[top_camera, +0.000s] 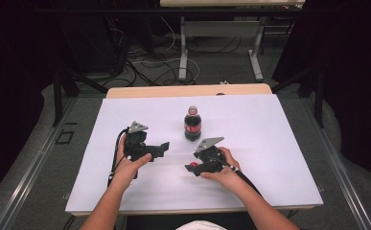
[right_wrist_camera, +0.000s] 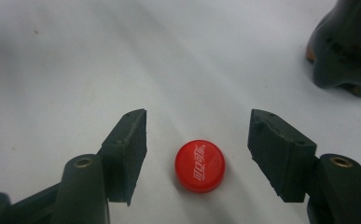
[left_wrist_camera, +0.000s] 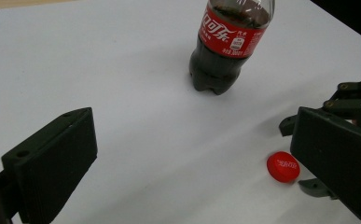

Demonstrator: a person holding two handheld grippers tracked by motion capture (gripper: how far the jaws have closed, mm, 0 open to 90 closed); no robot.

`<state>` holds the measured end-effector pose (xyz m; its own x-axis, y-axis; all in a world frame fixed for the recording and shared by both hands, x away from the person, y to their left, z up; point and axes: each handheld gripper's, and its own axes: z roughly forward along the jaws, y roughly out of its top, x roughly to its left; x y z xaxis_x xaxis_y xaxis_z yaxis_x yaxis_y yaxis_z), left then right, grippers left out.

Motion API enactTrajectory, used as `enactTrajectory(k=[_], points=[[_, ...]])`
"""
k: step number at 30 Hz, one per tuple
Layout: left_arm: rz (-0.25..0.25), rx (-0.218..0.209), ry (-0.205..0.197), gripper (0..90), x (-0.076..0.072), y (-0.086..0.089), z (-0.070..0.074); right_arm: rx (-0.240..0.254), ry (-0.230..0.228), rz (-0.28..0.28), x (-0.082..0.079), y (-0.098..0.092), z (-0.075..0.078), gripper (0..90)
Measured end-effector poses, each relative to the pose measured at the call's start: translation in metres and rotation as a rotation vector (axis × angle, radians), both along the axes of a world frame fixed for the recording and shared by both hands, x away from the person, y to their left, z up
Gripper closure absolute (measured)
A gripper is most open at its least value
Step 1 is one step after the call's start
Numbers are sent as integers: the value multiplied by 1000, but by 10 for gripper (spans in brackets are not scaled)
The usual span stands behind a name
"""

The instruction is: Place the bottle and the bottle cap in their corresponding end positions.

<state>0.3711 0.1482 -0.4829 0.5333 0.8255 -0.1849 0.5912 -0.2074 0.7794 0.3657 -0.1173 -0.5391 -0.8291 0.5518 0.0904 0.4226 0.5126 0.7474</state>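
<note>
High view: I see one cola bottle [top_camera: 192, 123] standing with no cap in the middle of the white table [top_camera: 269, 143], my left gripper [top_camera: 160, 148] near its left and my right gripper [top_camera: 192, 167] low in front of it. Left gripper view: my jaws are wide apart and hold nothing. Right gripper view: my jaws stand apart with one red cap [right_wrist_camera: 200, 165] flat between them, not touched, so I should lift straight up and not bump it.

Each black two-jaw tool [top_camera: 160, 149] [top_camera: 192, 167] carries a grey three-cornered plate. Black cables trail back. The person's forearms are bare of sleeves.
</note>
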Motion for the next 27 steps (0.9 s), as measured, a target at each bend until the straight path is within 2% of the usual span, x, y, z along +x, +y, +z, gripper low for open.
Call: enactTrajectory(k=[1, 4, 5, 7, 8, 10, 13, 17, 21, 23, 25, 27], points=[[1, 8, -5, 6, 0, 1, 0, 12, -13, 8, 1, -3, 2, 362], [2, 11, 1, 6, 1, 3, 0, 32, -5, -22, 1, -11, 9, 346], [7, -4, 7, 6, 1, 3, 0, 29, 0, -30, 2, -15, 12, 341], [9, 12, 4, 6, 2, 5, 0, 52, 10, -59, 2, -23, 16, 342], [13, 7, 2, 6, 2, 5, -1, 67, 3, -73, 3, -27, 17, 338], [15, 10, 8, 6, 3, 7, -1, 56, 7, -108, 4, -37, 21, 288], [30, -1, 11, 6, 3, 8, -2, 60, -23, -151, 8, -51, 24, 226], [39, -3, 17, 6, 5, 11, -3, 70, -12, -204, 13, -72, 28, 191], [59, 6, 15, 6, 7, 16, -5, 40, -22, -260, 18, -93, 28, 158], [73, 3, 16, 6, 8, 19, -7, 36, -15, -321, 20, -104, 26, 149], [78, 4, 23, 6, 9, 22, -8, 29, -34, -360, 23, -114, 25, 130], [90, 10, 28, 6, 11, 24, -10, 32, -38, -411, 25, -124, 23, 62]])
